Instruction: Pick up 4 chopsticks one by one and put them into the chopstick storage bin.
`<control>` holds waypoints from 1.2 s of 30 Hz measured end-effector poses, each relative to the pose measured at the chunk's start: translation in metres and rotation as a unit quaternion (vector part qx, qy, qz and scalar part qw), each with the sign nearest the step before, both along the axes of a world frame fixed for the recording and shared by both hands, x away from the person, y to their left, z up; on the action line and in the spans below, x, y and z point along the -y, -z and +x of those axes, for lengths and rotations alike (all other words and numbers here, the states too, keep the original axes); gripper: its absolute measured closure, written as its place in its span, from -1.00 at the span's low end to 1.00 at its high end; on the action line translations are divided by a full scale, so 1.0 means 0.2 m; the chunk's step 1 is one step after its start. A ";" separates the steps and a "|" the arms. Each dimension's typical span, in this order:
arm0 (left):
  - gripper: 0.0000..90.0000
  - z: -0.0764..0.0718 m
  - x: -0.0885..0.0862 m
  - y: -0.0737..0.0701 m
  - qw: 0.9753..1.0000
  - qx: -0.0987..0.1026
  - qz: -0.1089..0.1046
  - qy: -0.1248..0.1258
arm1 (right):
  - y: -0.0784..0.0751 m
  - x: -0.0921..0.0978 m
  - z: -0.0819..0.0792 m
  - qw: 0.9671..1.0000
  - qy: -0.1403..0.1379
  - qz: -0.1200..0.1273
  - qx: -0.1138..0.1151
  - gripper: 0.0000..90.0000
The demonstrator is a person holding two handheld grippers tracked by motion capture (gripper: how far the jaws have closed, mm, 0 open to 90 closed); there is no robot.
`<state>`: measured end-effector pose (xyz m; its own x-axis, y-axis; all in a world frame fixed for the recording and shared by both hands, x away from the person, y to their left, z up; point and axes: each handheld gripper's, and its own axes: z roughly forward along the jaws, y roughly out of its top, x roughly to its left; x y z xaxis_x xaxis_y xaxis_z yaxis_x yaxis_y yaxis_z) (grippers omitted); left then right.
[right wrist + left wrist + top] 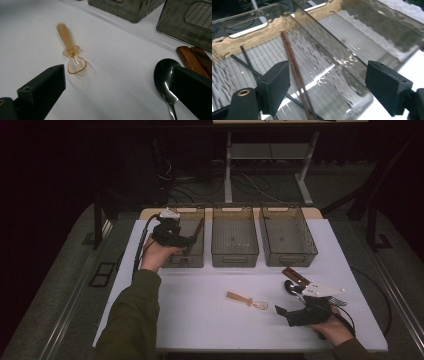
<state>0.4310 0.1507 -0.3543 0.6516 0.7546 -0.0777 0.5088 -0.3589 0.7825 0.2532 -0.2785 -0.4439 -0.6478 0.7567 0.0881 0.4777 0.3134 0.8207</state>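
Left gripper (186, 241): upper left of the high view, over the left bin (172, 261). Jaws spread wide, holding nothing. In the left gripper view (327, 85) the brown chopsticks (295, 75) lie inside the bin, running from upper centre-left to the bottom edge, just beside the left jaw and between the two jaws; whether they touch it cannot be told. Black sticks (247, 63) lie on the bin floor at left, partly behind that jaw.

Right gripper (281, 310): lower right of the high view, low over the table (200, 320). Jaws apart, empty. In the right gripper view (117, 87) the orange scoop (70, 53) lies flat in the upper left, bowl toward the gripper, just above the left jaw, not touching. Dark spoon (163, 77): right of frame, its bowl partly behind the right jaw. Wooden handles (193, 60): right edge, beyond the spoon.

Middle bin (235, 237) and right bin (287, 235): upper centre of the high view.
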 end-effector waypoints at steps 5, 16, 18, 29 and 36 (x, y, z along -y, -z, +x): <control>-0.68 -0.09 0.02 0.01 1.000 0.006 -0.005 0.024 | 0.00 0.00 0.00 1.000 -0.001 -0.001 -0.001 -0.99; -0.80 -0.32 0.06 0.12 0.998 0.021 -0.031 0.054 | 0.00 0.00 0.00 1.000 0.001 0.000 -0.001 -0.99; -0.81 -0.36 0.05 0.15 0.998 0.022 -0.032 0.053 | 0.00 0.00 0.00 1.000 0.001 0.000 0.000 -0.99; -0.90 -0.59 0.02 0.25 0.995 0.044 -0.030 0.079 | -0.01 0.00 -0.01 1.000 0.000 0.001 0.002 -0.99; -0.95 -0.70 0.01 0.31 0.993 0.048 -0.028 0.103 | -0.01 -0.01 -0.01 1.000 -0.002 -0.001 0.003 -0.99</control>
